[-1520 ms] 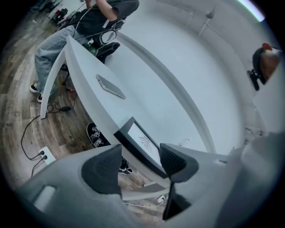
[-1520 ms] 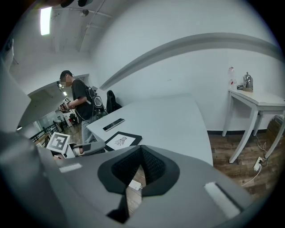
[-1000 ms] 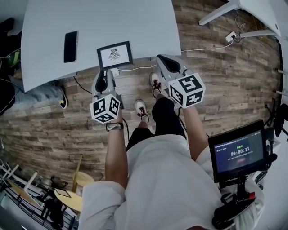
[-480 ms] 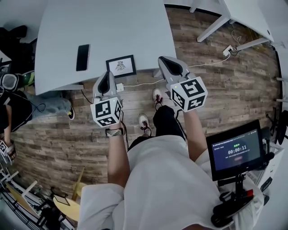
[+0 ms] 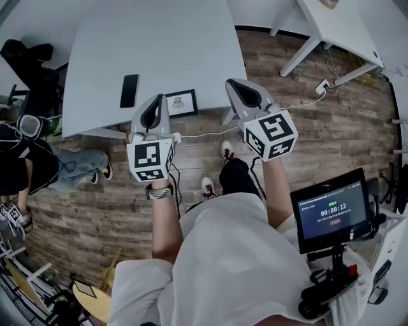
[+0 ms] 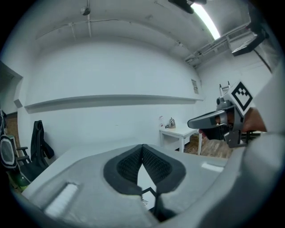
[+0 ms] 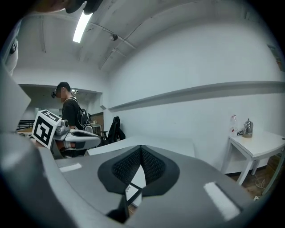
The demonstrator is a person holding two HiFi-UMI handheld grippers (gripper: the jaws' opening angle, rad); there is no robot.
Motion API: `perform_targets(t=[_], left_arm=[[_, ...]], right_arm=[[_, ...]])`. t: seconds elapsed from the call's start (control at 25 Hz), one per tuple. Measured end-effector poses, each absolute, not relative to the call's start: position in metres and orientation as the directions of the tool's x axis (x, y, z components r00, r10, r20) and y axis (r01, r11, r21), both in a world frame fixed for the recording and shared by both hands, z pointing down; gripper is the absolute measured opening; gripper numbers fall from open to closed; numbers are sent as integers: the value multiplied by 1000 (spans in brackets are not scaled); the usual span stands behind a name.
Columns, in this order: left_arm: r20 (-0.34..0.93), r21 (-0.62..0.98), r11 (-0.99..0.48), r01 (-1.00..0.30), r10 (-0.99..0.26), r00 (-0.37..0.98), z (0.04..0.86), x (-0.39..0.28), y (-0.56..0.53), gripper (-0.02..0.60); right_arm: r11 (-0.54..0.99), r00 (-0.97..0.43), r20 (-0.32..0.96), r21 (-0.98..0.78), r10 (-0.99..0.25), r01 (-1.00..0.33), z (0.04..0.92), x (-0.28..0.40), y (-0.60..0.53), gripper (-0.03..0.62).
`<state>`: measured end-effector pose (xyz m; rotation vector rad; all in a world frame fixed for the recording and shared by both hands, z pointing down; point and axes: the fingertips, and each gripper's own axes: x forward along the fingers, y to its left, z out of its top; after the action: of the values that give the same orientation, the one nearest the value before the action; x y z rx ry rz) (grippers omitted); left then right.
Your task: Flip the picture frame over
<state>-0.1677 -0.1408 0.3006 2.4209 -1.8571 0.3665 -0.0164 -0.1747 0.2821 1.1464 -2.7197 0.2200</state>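
The picture frame (image 5: 182,102) has a black border around a white picture with a dark drawing. It lies face up near the front edge of the white table (image 5: 166,44). My left gripper (image 5: 155,103) is held in the air just to its near left, shut and empty. My right gripper (image 5: 234,85) hangs to the frame's right, past the table's corner, also shut with nothing in it. In the left gripper view the pads (image 6: 129,164) meet at the tip (image 6: 142,147), and a corner of the frame (image 6: 149,198) shows below them. The right gripper view shows the same (image 7: 141,148), with the frame (image 7: 132,191) underneath.
A black phone (image 5: 129,90) lies on the table left of the frame. A cable and power strip (image 5: 325,86) run over the wooden floor. A monitor (image 5: 331,210) on a stand is at my right. A second white table (image 5: 331,19) stands far right, and a seated person (image 5: 19,165) is at the left.
Both grippers have risen and now sit higher against the table edge. The table, frame and phone look smaller and farther in the head view.
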Motion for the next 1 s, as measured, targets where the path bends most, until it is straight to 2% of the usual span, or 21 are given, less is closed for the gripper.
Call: perform_targets(t=[0.48,0.72,1.0], left_arm=[[140,-201,-320,-926,-945,296,225,-169,-159,3],[83,-270,-323,-907,-946,313,178,-149,-121,3],[58,-341,-323,-883,-945,323,156,-132,-114,3]], right_arm=[[675,-667,149,2,-730,-738,217,-21,-191,2],[678,-675,73,46,-735,-733,170,-9,-148,2],[672,-671,44,66,-740,-737,151,0,-142,2]])
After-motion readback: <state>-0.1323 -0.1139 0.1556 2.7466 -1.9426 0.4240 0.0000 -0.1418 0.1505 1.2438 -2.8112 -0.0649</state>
